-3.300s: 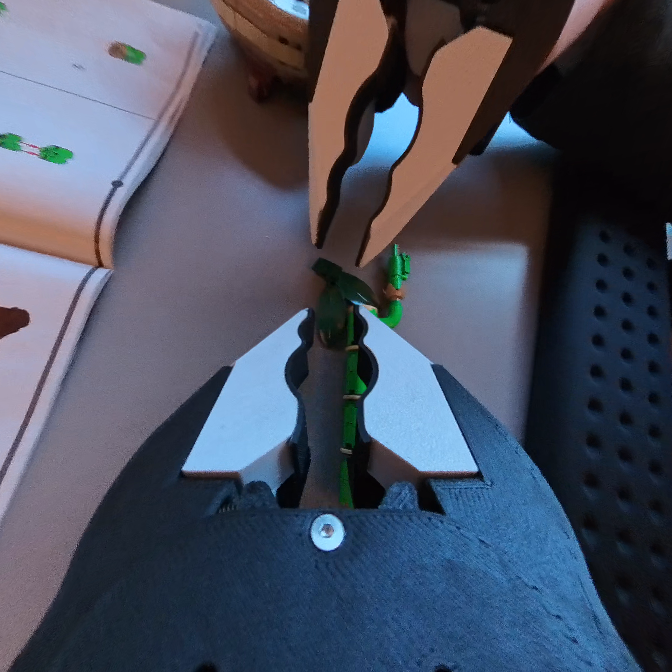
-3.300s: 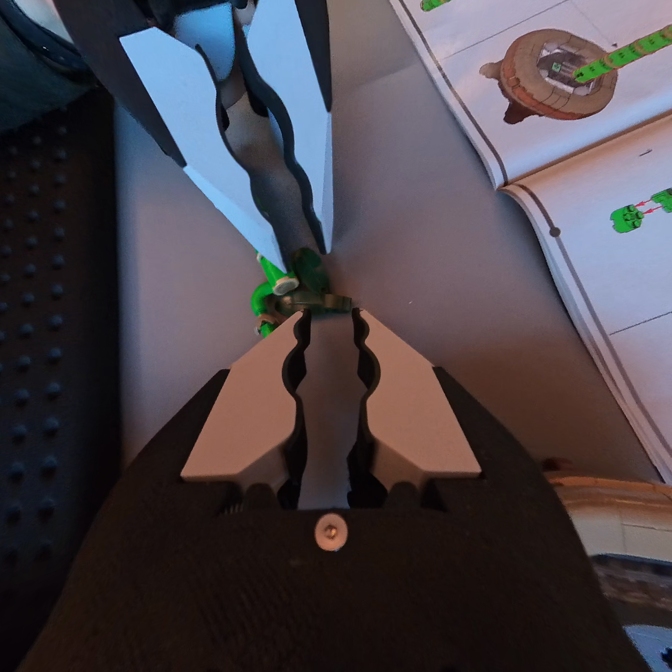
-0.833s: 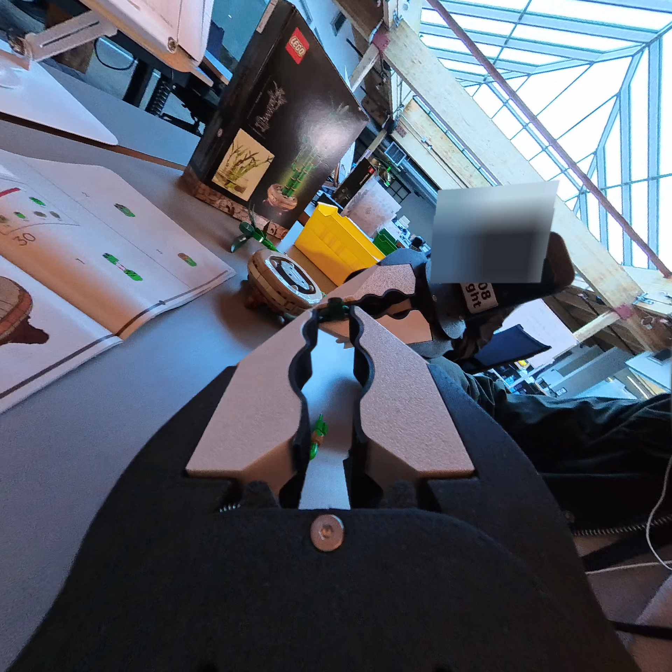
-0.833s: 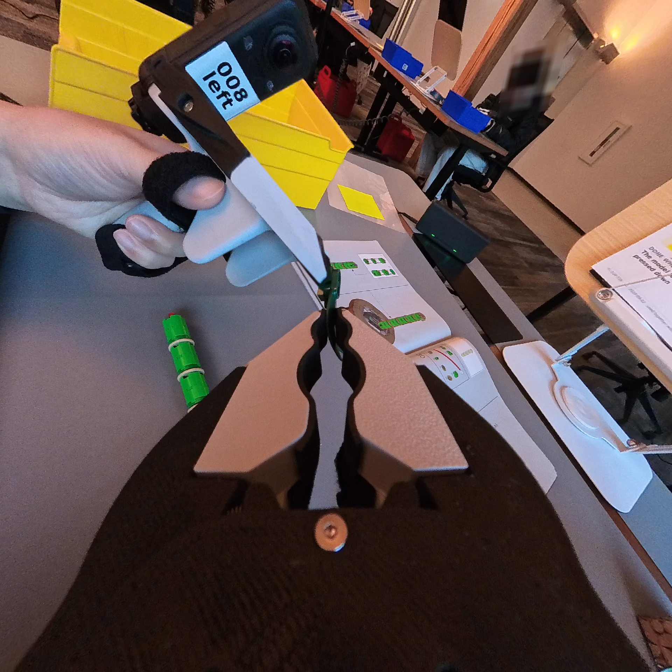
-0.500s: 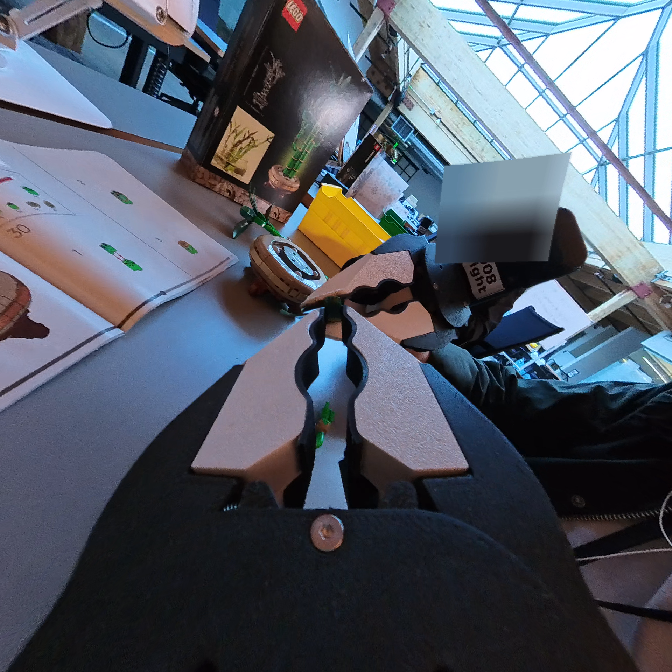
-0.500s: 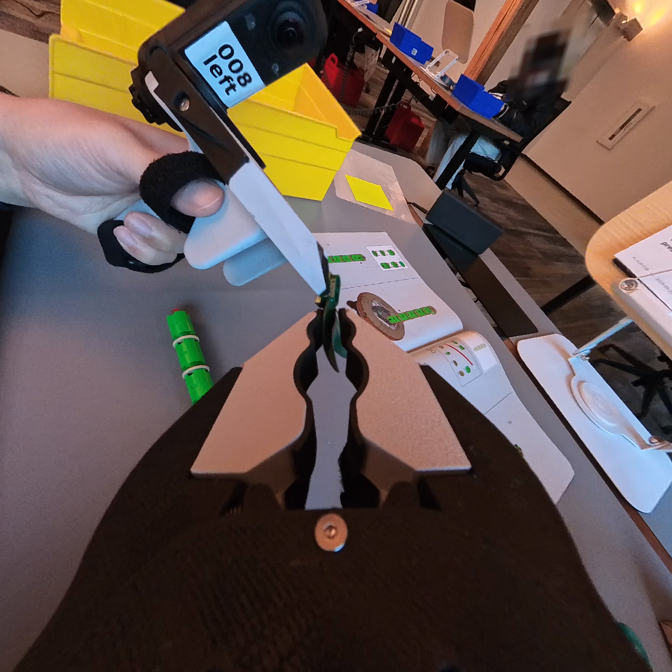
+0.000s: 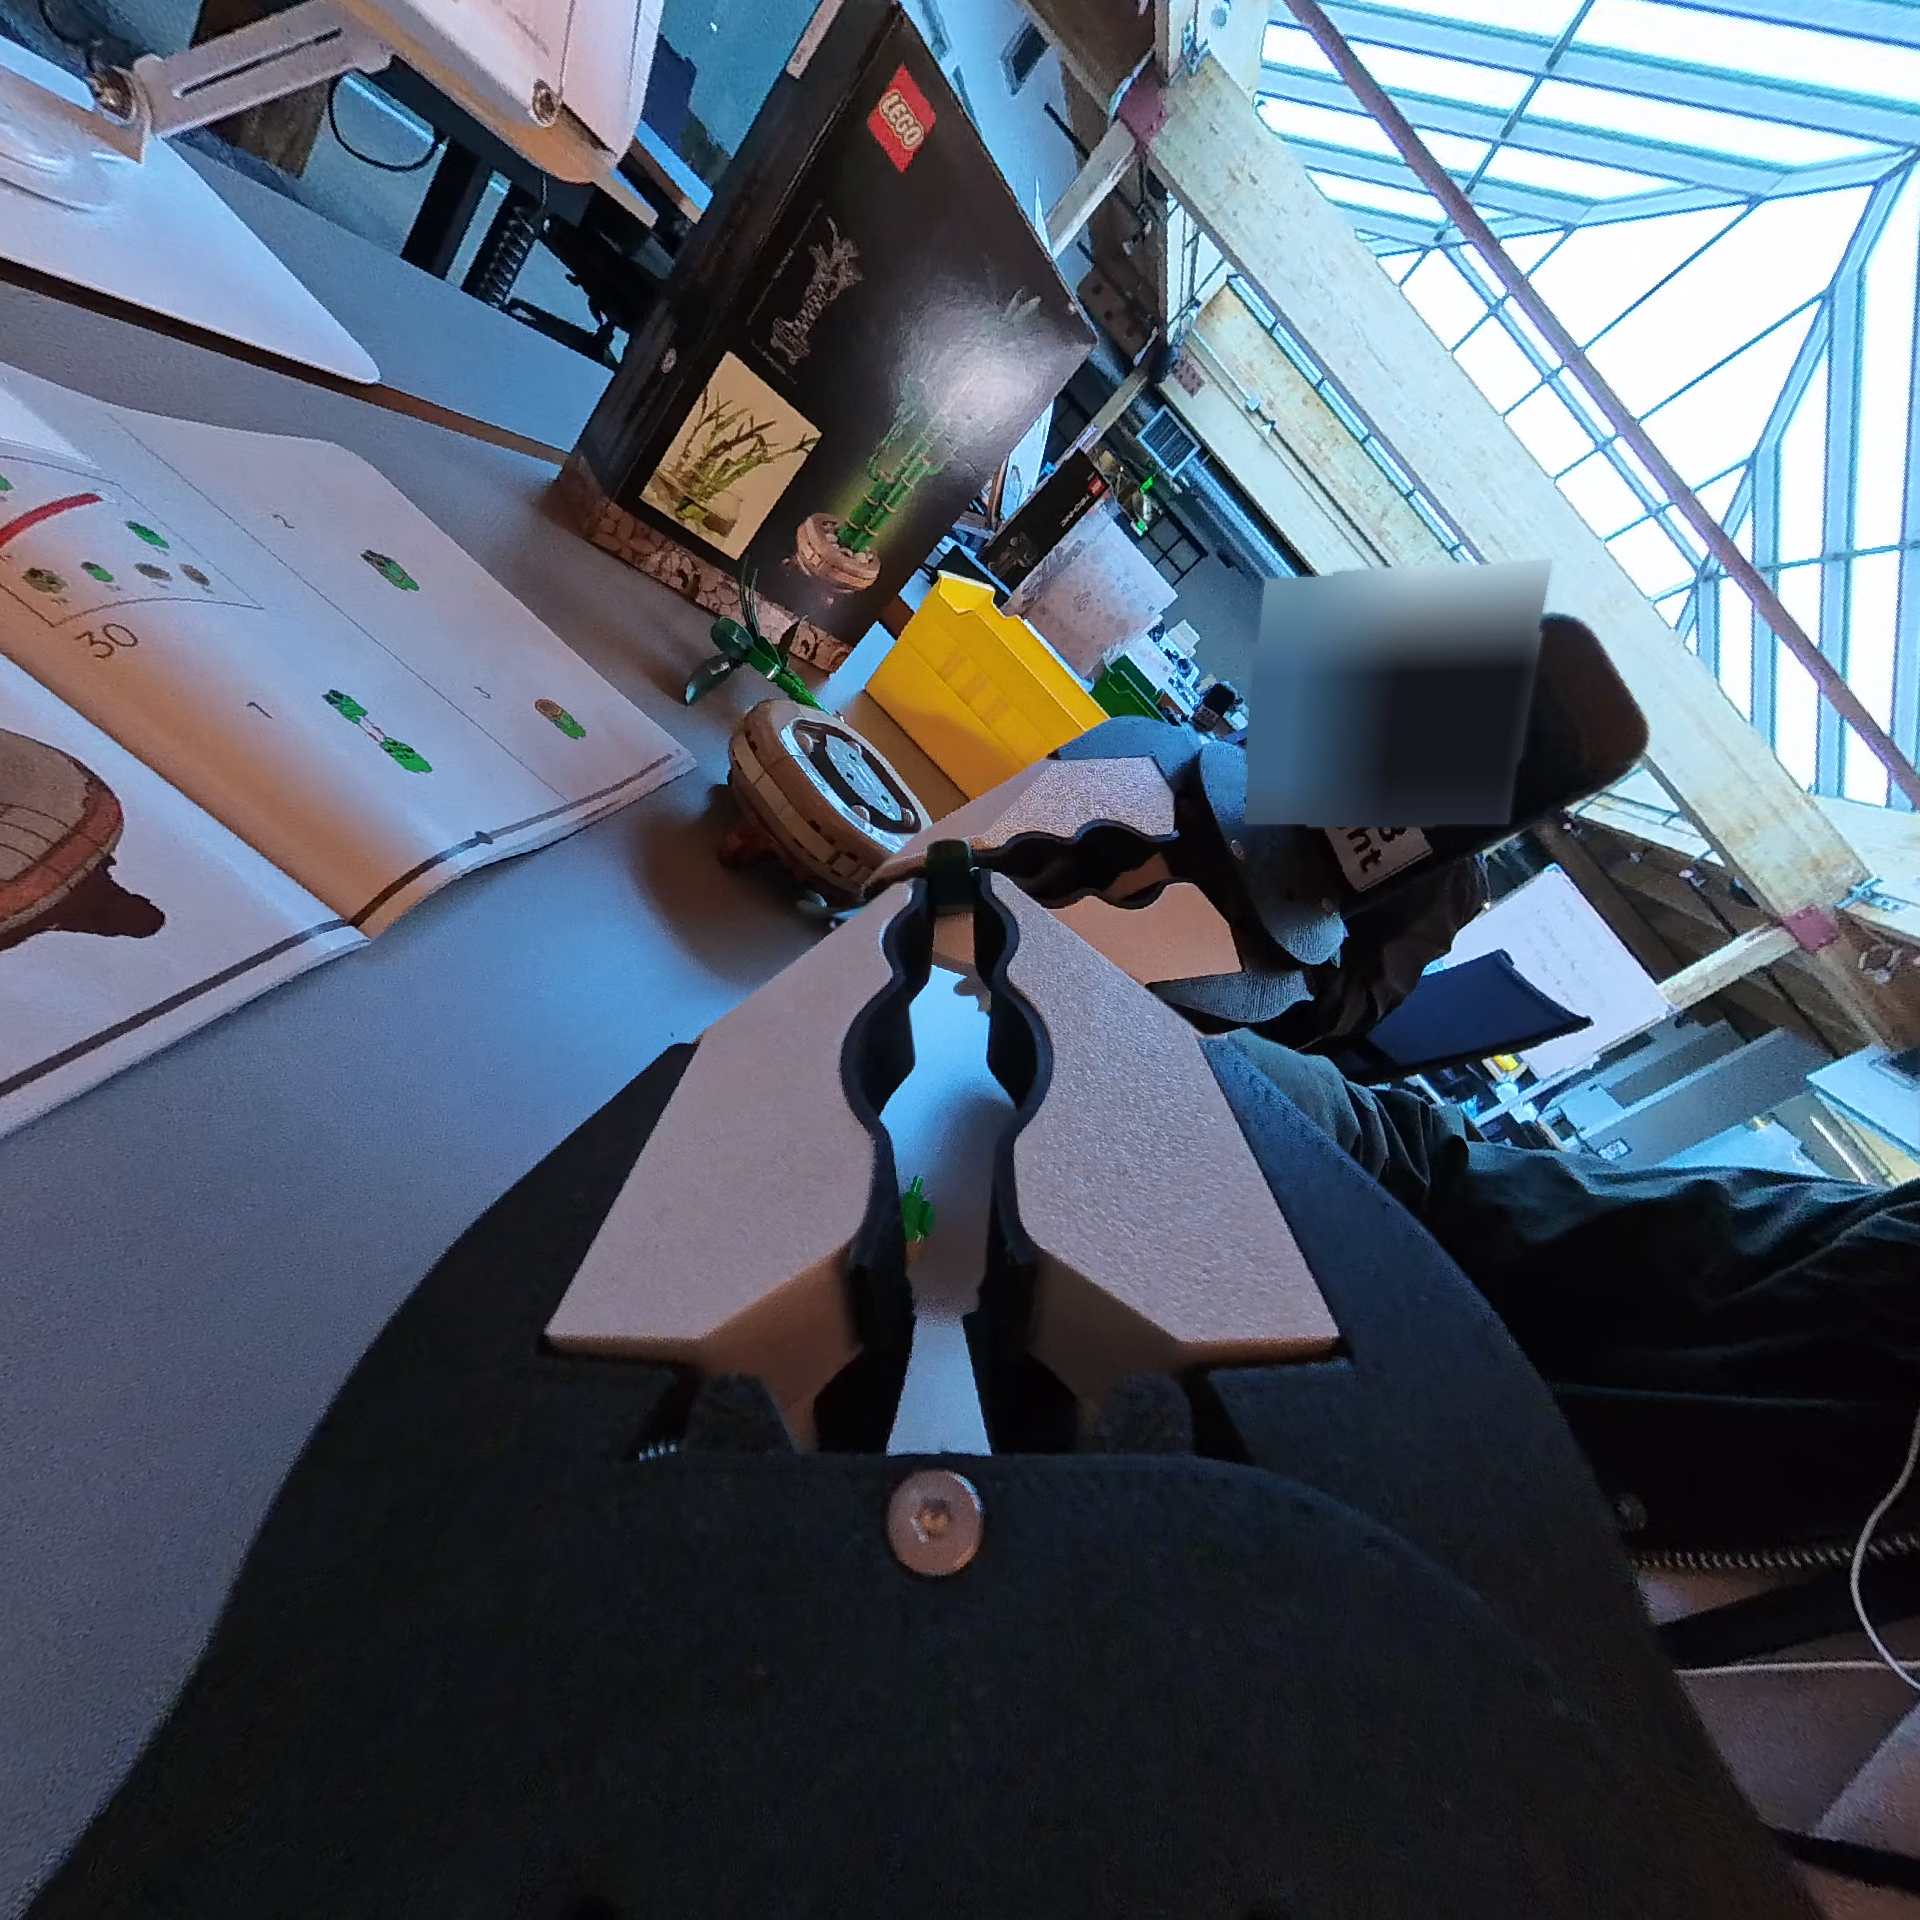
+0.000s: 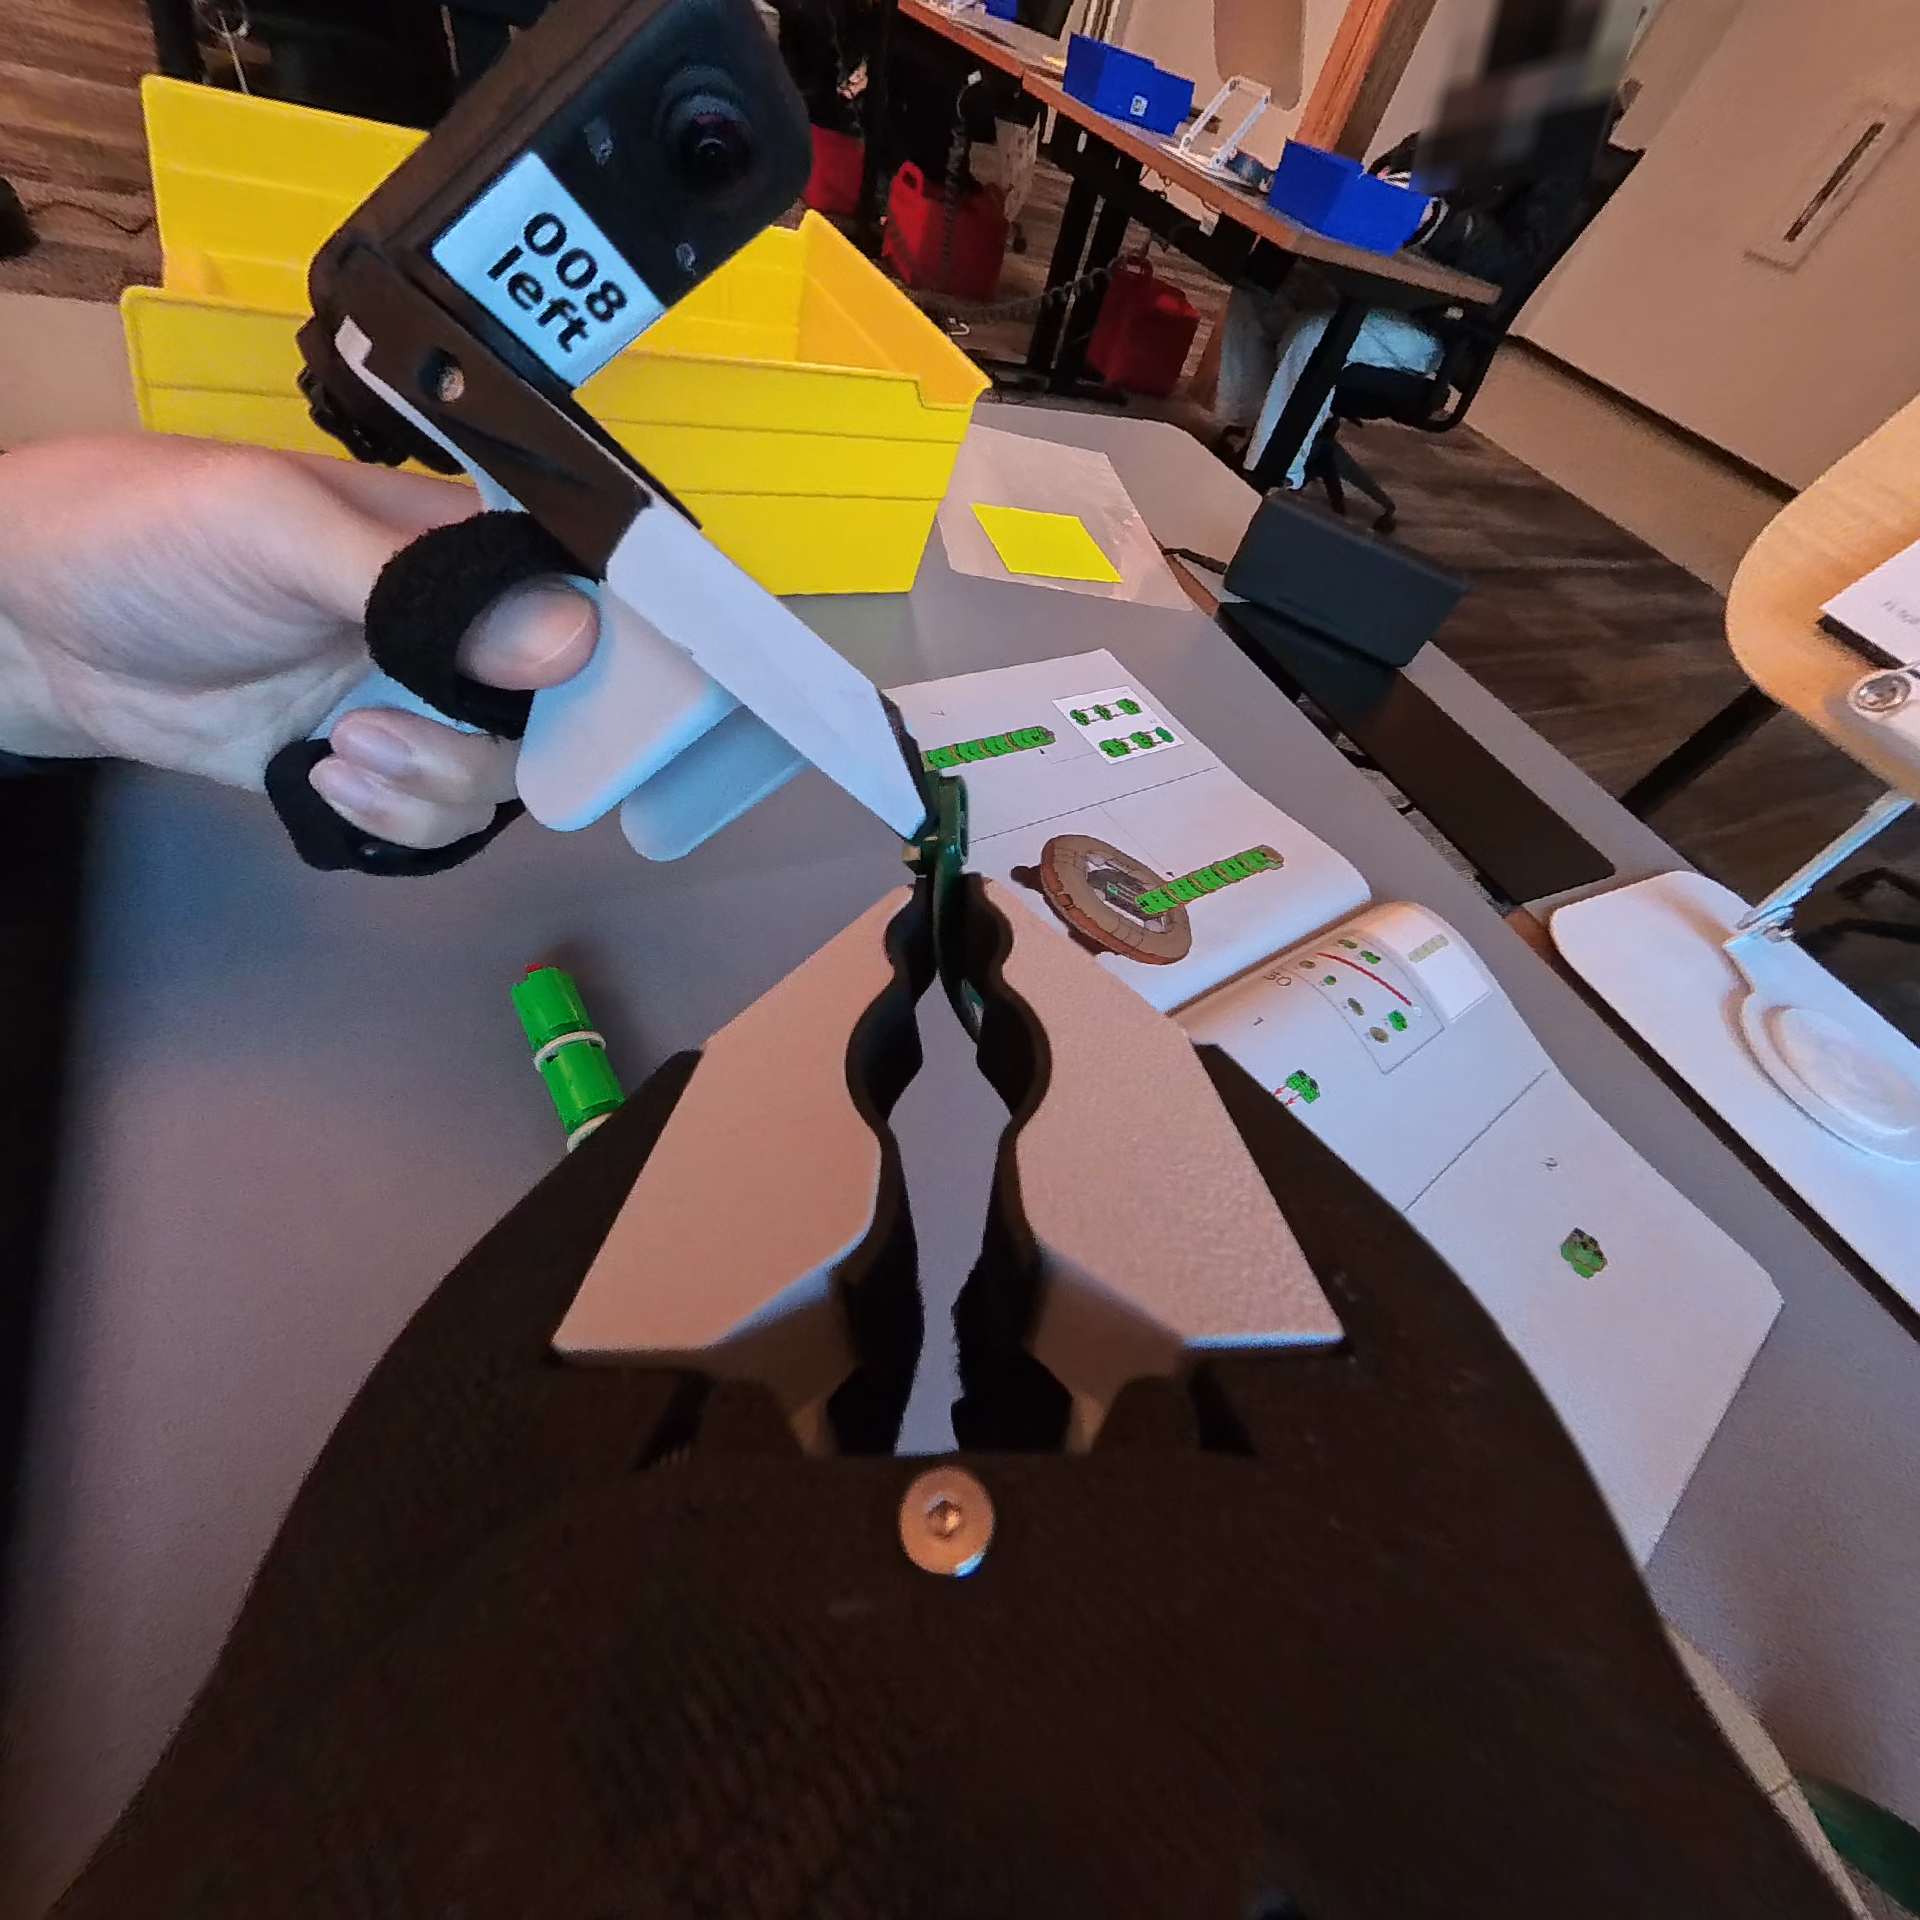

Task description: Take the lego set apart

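Both grippers meet tip to tip above the grey table. My left gripper (image 7: 948, 885) is shut on one end of a small dark green leaf piece (image 7: 945, 860). My right gripper (image 8: 940, 896) is shut on the same leaf piece (image 8: 951, 831), which runs down between its fingers. The left gripper also shows in the right wrist view (image 8: 914, 821), held by a hand (image 8: 208, 623). The right gripper's fingers (image 7: 1081, 805) show just beyond the left one's tips. A bright green bamboo stalk (image 8: 561, 1049) lies on the table. A small green bit (image 7: 914, 1210) lies below the left jaws.
A round tan pot base (image 7: 826, 795) and loose green leaves (image 7: 743, 660) sit by the dark set box (image 7: 831, 364). An open instruction booklet (image 7: 260, 675) lies left, also in the right wrist view (image 8: 1195, 831). A yellow bin (image 8: 727, 416) stands at the back. Both grippers' tips are close together, under 4 cm apart. The bright green bamboo stalk (image 8: 561, 1049) is about 12 centimeters from both grippers' fingertips.
Both grippers have risen from the table, where they were at a leafy stalk. Over the last second both jaws have drawn tighter on the leaf piece, tips still together.
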`<state>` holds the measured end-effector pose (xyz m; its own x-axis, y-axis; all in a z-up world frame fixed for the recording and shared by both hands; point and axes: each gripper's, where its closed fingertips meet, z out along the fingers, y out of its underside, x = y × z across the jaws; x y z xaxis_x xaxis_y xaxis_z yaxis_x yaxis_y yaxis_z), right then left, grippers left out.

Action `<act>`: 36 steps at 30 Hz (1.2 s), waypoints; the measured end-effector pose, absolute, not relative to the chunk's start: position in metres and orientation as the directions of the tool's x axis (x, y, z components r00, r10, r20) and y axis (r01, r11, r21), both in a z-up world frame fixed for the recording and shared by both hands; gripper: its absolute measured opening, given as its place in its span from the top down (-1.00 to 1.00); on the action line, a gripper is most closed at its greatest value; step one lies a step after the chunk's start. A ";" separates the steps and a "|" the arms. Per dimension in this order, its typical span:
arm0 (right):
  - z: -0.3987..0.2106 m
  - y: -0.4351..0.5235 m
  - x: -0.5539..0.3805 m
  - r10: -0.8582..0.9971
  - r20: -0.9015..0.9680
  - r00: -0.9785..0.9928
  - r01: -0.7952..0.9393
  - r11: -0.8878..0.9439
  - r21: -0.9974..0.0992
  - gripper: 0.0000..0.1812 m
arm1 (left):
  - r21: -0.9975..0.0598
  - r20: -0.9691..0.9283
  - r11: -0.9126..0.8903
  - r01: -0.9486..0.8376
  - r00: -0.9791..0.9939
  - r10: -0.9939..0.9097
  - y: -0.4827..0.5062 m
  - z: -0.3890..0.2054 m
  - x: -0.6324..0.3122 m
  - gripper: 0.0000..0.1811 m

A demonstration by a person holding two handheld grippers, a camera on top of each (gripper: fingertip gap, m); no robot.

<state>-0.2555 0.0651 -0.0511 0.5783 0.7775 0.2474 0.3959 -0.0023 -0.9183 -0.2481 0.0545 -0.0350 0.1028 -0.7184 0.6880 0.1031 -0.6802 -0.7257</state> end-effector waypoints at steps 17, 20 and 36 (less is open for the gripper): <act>-0.040 0.065 -0.254 0.782 0.166 0.600 0.312 -0.038 -0.949 0.96 | -0.748 0.663 -0.649 0.139 0.117 -0.739 0.052 -0.024 -0.248 0.93; -0.038 0.064 -0.254 0.793 0.126 0.596 0.282 -0.060 -0.957 0.96 | -0.768 0.641 -0.628 0.129 0.128 -0.757 0.051 -0.023 -0.248 0.93; -0.040 0.059 -0.256 0.782 0.269 0.562 0.366 0.056 -0.929 0.96 | -0.801 0.595 -0.578 0.154 0.103 -0.797 0.050 -0.022 -0.247 0.93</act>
